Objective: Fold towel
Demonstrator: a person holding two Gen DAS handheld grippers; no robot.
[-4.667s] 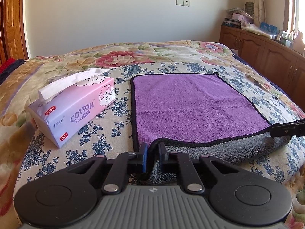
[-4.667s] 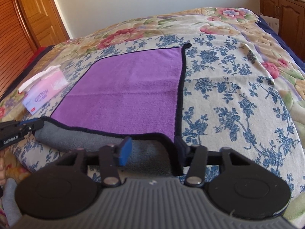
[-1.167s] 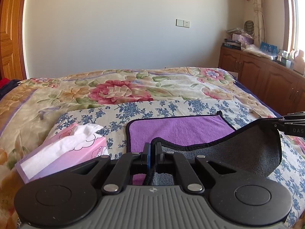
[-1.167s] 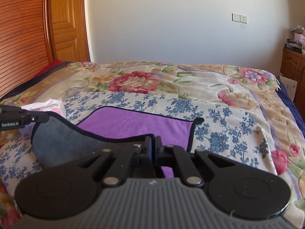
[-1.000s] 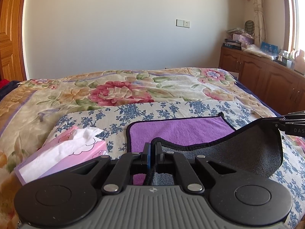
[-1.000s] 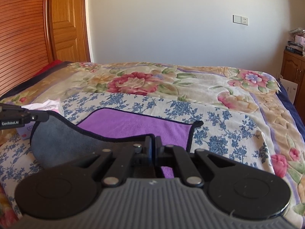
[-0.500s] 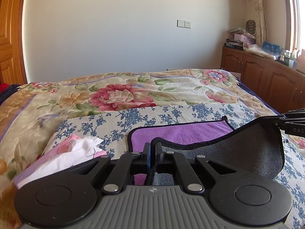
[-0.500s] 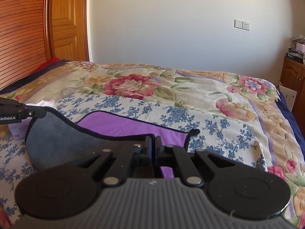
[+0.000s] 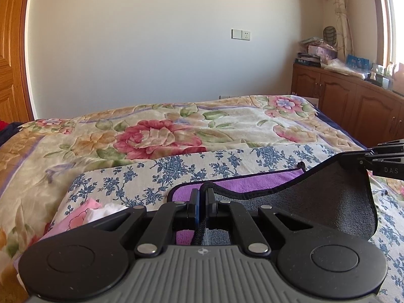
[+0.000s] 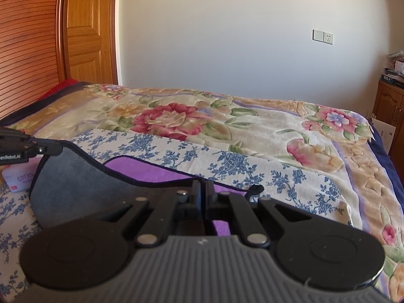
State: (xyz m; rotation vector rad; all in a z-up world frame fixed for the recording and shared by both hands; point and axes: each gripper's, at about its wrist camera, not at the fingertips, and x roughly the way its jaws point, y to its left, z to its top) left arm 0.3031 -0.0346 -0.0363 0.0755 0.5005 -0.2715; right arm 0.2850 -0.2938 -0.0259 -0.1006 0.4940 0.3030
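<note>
The towel is purple on top, grey underneath, with a black hem, and lies on the bed. Its near edge is lifted, so the grey underside hangs between the two grippers. My left gripper is shut on the near left corner of the towel. My right gripper is shut on the near right corner. The purple far part still lies flat on the bed. Each gripper shows at the edge of the other's view, left gripper and right gripper.
A pink tissue pack lies left of the towel, also in the right wrist view. The bed has a floral quilt. A wooden cabinet stands at the right, a wooden door at the left.
Both grippers have carried the lifted near edge further toward the far edge of the towel. Less purple shows now. The tissue pack has slid lower in the left view.
</note>
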